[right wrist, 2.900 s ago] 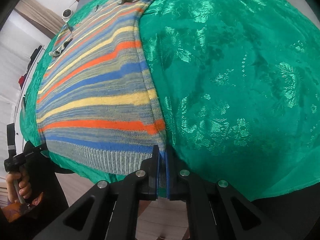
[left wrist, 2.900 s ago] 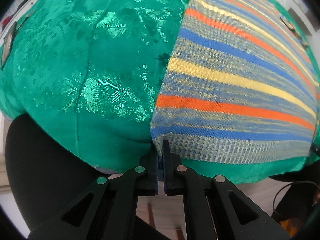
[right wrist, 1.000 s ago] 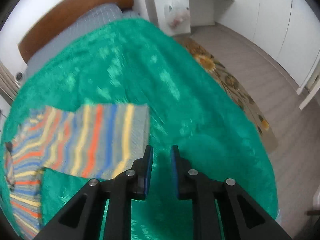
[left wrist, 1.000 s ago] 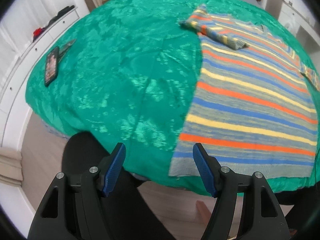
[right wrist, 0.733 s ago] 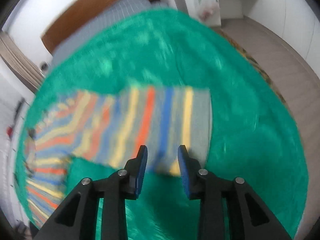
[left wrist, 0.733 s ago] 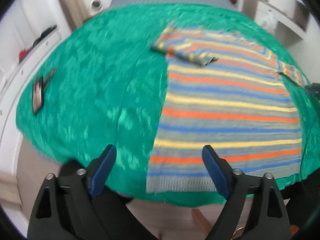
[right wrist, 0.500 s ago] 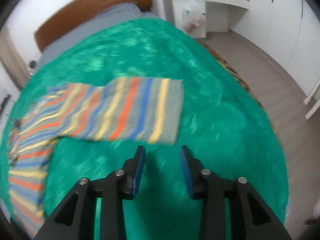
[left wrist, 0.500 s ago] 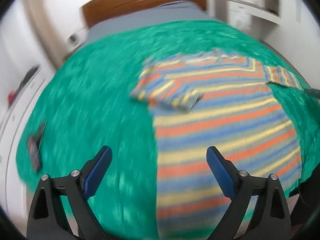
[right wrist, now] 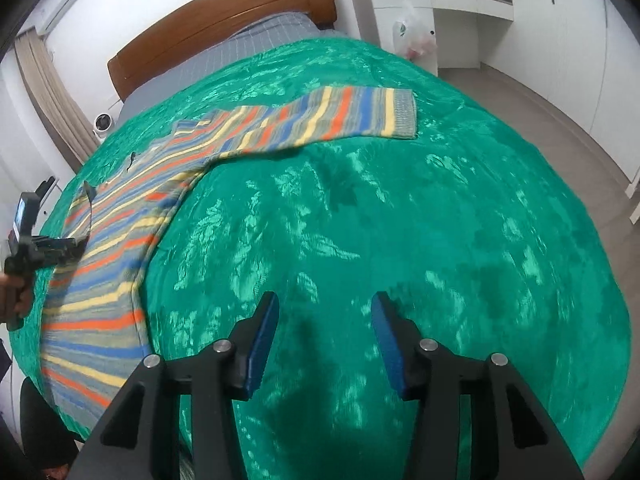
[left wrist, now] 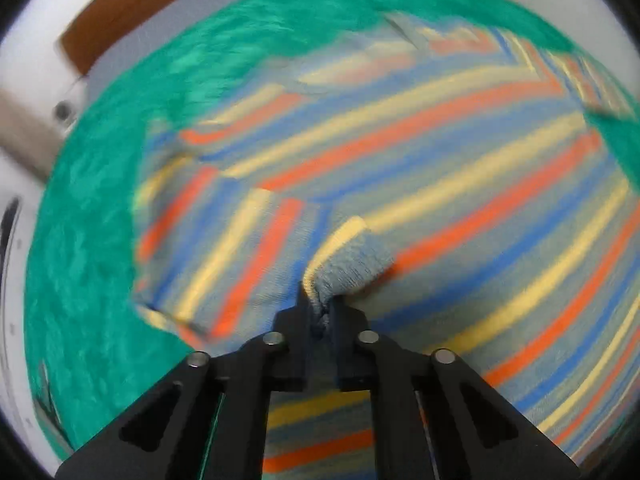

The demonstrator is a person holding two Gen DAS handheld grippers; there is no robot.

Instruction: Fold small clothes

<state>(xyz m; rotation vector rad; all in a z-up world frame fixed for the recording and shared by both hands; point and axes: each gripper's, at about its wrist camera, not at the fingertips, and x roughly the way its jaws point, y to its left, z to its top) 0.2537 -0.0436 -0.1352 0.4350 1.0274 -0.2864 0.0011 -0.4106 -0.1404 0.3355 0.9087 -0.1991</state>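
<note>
left gripper point(left wrist: 320, 312) closed on sweater point(left wrist: 440, 184) cuff | right gripper point(right wrist: 324, 332) opened

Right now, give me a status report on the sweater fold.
Left gripper shut on sleeve cuff. Right gripper open, empty, over bedspread. Striped sweater flat, other sleeve outstretched. Nothing in the way.

- My right gripper point(right wrist: 324, 336): jaws apart, just been opening, nothing between them; only bare green bedspread point(right wrist: 460, 240) ahead, free from 11 to 3 o'clock.
- Striped sweater point(right wrist: 120, 240) body lies at 9 to 10 o'clock; its sleeve point(right wrist: 320, 120) stretches flat across 12 o'clock, well ahead, low.
- Left gripper point(right wrist: 44, 250) over the sweater at 9 o'clock, blocks that side.
- Wooden headboard point(right wrist: 224, 20) closes the far end at 11–12; white desk point(right wrist: 424, 4) at 1.
- Left wrist view: my jaws just closed on the sleeve cuff point(left wrist: 352, 264), blurred sweater fills 10 to 4, bedspread free at 8–10.
</note>
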